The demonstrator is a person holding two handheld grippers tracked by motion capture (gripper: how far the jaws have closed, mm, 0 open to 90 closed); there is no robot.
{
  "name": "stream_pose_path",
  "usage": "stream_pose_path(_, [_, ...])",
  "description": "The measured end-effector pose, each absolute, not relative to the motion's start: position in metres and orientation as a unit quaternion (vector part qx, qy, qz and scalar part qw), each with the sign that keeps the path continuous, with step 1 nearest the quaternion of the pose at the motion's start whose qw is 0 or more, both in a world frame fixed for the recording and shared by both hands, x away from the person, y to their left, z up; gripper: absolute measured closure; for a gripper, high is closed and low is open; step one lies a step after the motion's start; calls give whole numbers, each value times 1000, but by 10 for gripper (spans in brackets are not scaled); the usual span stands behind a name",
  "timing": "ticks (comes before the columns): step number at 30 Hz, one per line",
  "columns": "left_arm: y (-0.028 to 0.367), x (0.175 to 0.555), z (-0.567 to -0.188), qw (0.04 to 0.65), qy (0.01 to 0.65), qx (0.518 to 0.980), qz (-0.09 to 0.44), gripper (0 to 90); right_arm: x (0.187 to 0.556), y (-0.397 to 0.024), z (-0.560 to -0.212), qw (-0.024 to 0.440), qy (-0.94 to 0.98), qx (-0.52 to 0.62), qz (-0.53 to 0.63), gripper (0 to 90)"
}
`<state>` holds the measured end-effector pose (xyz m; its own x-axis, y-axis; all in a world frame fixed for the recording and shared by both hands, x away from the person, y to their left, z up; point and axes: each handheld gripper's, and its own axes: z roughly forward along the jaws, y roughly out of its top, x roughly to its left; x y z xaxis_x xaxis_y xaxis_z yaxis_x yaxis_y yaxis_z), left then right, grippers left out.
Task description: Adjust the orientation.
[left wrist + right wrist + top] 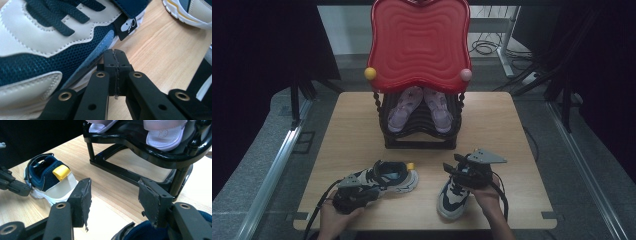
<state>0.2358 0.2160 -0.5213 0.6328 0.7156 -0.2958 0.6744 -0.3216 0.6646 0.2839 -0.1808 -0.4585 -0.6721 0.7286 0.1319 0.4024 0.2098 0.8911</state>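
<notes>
High view puts two navy-and-cream sneakers on the near half of the wooden table (492,125); left sneaker (394,179) lies toe toward the right with its yellow heel tab (410,165) up near the rack, right sneaker (455,196) sits toe toward the person, well apart from the first; both look light, child-sized by proportion to the hands; mesh sides and padded collar should give under a squeeze, rubber sole stays stiff; laces and strap are loose bits that could snag; nothing fragile, leather-like panels a bit slick, mesh less so.

Best hold is probably the heel collar or the tongue edge, one pad inside the opening and one outside; a pinch on the sole rim would likely slip.

Left gripper (115,56) has its jaws pressed together with nothing between them, tips just beside the blue mesh flank of the left sneaker, close to the small black tag (127,27), contact not certain; right gripper (113,198) stands with jaws apart and empty, hanging above the collar of the right sneaker, looking over bare wood toward the other shoe.

Behind the shoes, mid-table, a black shoe rack (419,137) carries a pair of pink sandals (421,107) on its slanted shelf; a red wavy tray (419,42) tops it, with a yellow knob (370,73) and a pink knob (466,75) at its corners.
</notes>
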Motion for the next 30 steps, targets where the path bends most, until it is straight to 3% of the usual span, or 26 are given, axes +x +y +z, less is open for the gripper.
stream_pose_path(30, [233,264,-523,394,460,794,48,896,286,-179,-460,159,763,368,506,440])
